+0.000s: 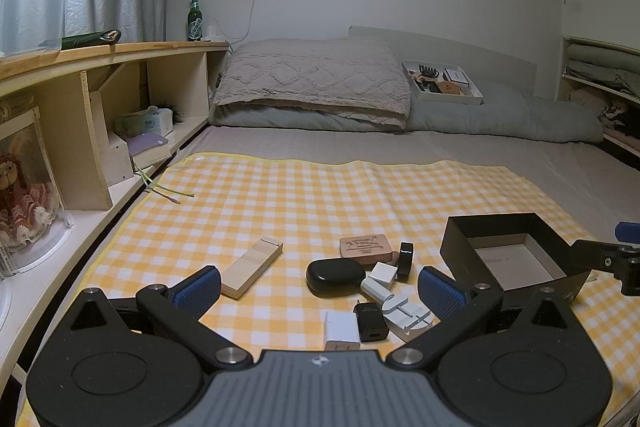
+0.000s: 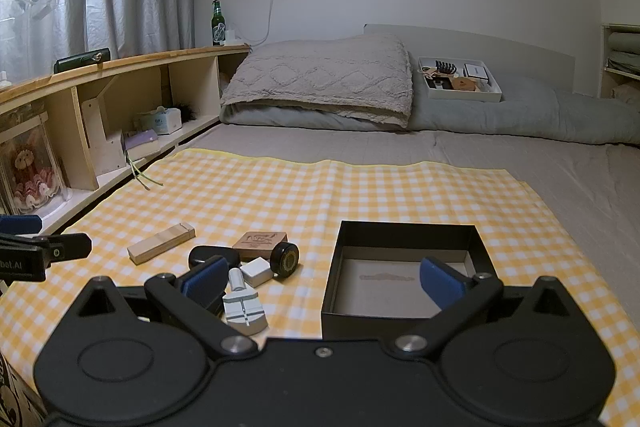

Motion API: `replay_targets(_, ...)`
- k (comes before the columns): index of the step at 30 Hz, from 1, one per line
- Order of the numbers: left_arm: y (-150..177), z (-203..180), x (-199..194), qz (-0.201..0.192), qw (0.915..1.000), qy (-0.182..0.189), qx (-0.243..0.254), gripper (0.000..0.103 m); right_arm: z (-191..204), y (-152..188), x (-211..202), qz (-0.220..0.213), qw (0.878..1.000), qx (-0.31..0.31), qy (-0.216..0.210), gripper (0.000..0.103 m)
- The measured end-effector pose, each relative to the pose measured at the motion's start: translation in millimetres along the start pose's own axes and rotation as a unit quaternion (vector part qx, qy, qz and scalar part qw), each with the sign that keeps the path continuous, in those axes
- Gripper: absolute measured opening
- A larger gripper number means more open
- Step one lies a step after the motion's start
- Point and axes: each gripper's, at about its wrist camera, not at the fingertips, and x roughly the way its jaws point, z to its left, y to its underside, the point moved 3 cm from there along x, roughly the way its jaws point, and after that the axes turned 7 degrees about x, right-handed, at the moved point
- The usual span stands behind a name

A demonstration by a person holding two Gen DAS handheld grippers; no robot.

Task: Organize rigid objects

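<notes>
Left hand-held gripper point(image 1: 319, 287): jaws apart, holding nothing. Right hand-held gripper point(image 2: 320, 277): jaws apart, holding nothing, low in frame over the black box point(image 2: 404, 227). Box bare inside, so nothing sorted yet. Wooden block point(image 1: 252, 266), black case point(image 1: 335, 274), chargers and small parts clustered lower centre on checked cloth point(image 1: 320, 195).

A soft checked cloth point(image 1: 320, 195) is spread under everything. On it, left of the matt black cardboard box point(image 2: 404, 267), are seen a pale bare-wood block point(image 1: 251, 266), a glossy black plastic case point(image 1: 335, 275) and a smooth white plastic charger point(image 1: 341, 330).
</notes>
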Motion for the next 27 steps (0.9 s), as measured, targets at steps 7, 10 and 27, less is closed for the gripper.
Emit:
replay_targets(7, 2.6, 6.3, -3.2, -0.001, 1.0000, -0.001, 0.001, 0.103, -0.1, 0.1, -0.2, 0.000, 1.000, -0.001, 0.000, 0.103)
replay_targets(10, 1.3, 7.1, -3.9, -0.002, 1.0000, -0.003, 0.002, 0.103, -0.5, -0.1, -0.4, -0.002, 1.000, -0.002, -0.001, 0.103)
replay_targets(27, -28.1, 0.9, -8.0, -0.023, 0.9993, -0.007, 0.030, 0.103, -75.2, -91.4, 12.7, -0.035, 0.999, 0.015, 0.024, 0.103)
